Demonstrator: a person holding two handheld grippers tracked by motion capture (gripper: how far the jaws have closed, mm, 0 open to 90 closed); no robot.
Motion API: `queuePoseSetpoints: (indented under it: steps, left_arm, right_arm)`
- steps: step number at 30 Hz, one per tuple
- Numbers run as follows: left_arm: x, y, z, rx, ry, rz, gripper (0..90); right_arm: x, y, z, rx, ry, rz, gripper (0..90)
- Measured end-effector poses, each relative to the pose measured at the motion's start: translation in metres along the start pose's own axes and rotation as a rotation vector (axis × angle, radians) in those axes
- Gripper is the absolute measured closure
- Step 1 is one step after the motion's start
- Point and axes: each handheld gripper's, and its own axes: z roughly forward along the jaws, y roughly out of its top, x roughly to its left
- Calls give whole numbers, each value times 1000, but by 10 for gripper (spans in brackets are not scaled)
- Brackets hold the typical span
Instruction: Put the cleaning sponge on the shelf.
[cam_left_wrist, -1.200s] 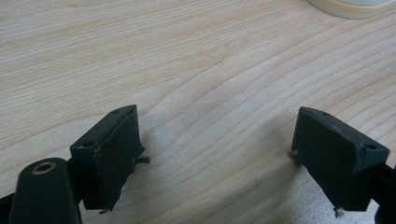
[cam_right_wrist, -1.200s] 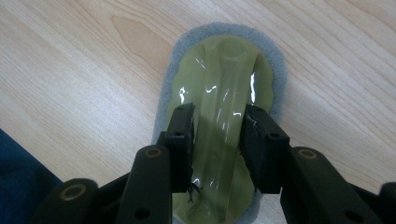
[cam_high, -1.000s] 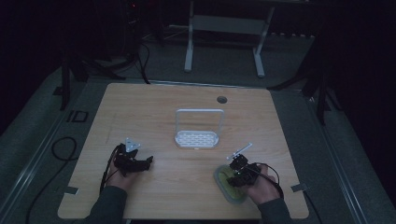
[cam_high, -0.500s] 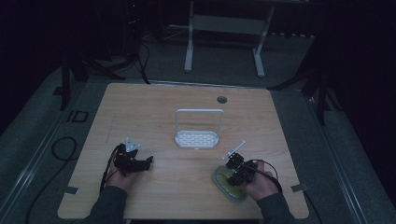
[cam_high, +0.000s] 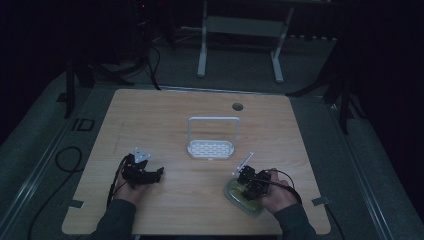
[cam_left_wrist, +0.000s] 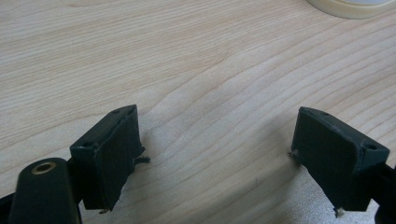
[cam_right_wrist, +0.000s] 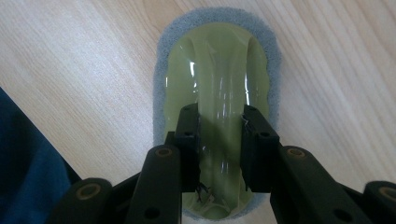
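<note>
A scrubber with a glossy green plastic grip (cam_right_wrist: 217, 60) on a grey sponge pad lies on the wooden table (cam_high: 210, 200) near the front right, under the person's right hand. My right gripper (cam_right_wrist: 219, 116) points down on it, and its two jaws press the raised ridge of the green grip from both sides. In the high view the right gripper (cam_high: 246, 187) covers part of the scrubber (cam_high: 239, 198). My left gripper (cam_high: 157, 174) rests low at the front left. Its jaws stand wide apart (cam_left_wrist: 224, 158) over bare wood with nothing between them.
A white rack (cam_high: 211, 148) with an upright loop handle stands at the table's middle. A round cable hole (cam_high: 237, 106) sits near the far edge. A pale rounded rim (cam_left_wrist: 350, 7) shows at the top right of the left gripper view. Cables trail off both front corners.
My right gripper has shifted slightly left and lower onto the scrubber's grip. The left gripper has stayed where it was.
</note>
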Motion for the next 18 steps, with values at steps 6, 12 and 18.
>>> queuePoseSetpoints:
  steps: [6,12,18]
  left_arm:
    - [0,0,0,0,0,0,157]
    - [0,0,0,0,0,0,157]
    - [0,0,0,0,0,2,156]
  right_arm:
    - [1,3,0,-10,-7,-27,712]
    - [-2,5,-1,-23,-9,-50,712]
    - [-10,7,-1,-45,2,-44,712]
